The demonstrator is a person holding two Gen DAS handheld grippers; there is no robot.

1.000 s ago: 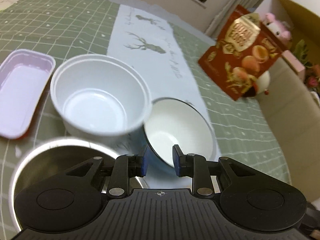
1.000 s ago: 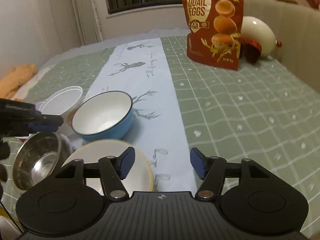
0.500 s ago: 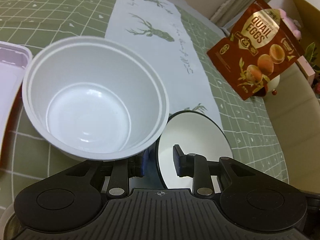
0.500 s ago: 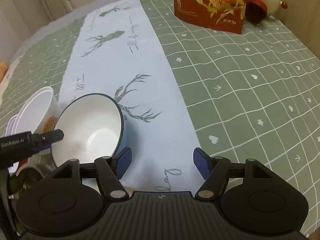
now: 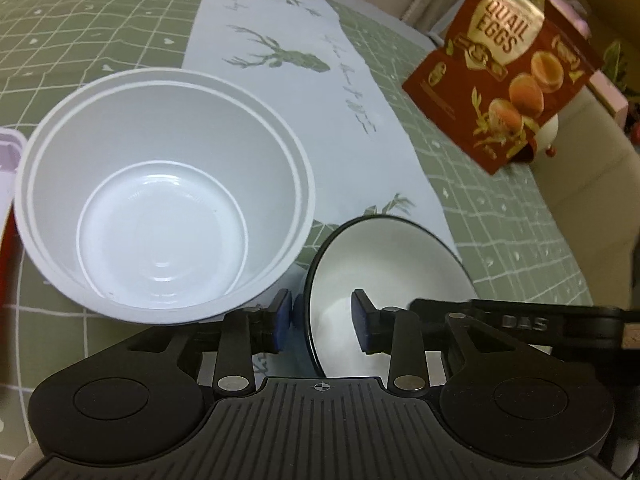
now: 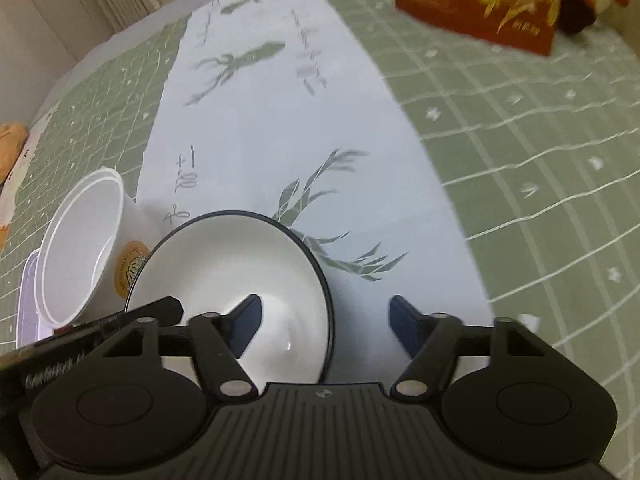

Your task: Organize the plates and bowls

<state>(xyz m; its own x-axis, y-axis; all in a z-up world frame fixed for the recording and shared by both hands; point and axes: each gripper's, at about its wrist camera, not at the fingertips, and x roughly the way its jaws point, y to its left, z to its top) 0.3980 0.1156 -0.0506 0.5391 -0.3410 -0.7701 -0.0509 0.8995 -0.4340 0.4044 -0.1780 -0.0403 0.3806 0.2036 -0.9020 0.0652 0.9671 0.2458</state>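
Green grid-patterned cloth [image 6: 520, 128] with a pale deer-print runner [image 6: 280, 120] covers the desk; left hand-held gripper [image 5: 320, 316] opening, right hand-held gripper [image 6: 326, 320] closing, both astride the blue enamel bowl's [image 6: 240, 264] rim.

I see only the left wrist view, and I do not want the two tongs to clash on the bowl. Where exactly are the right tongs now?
Observer: The right tongs straddle the bowl at the rim away from the cup. One finger is inside, the other outside over the runner. The jaws are closing, and the pads are not pressing on the rim.
Operator: I see only into the cup. Is there something on its outer wall?
Observer: Yes, a round orange label, facing the bowl.
Operator: Is anything near the table's far left edge?
Observer: An orange lump lies there; it is too blurred to name.
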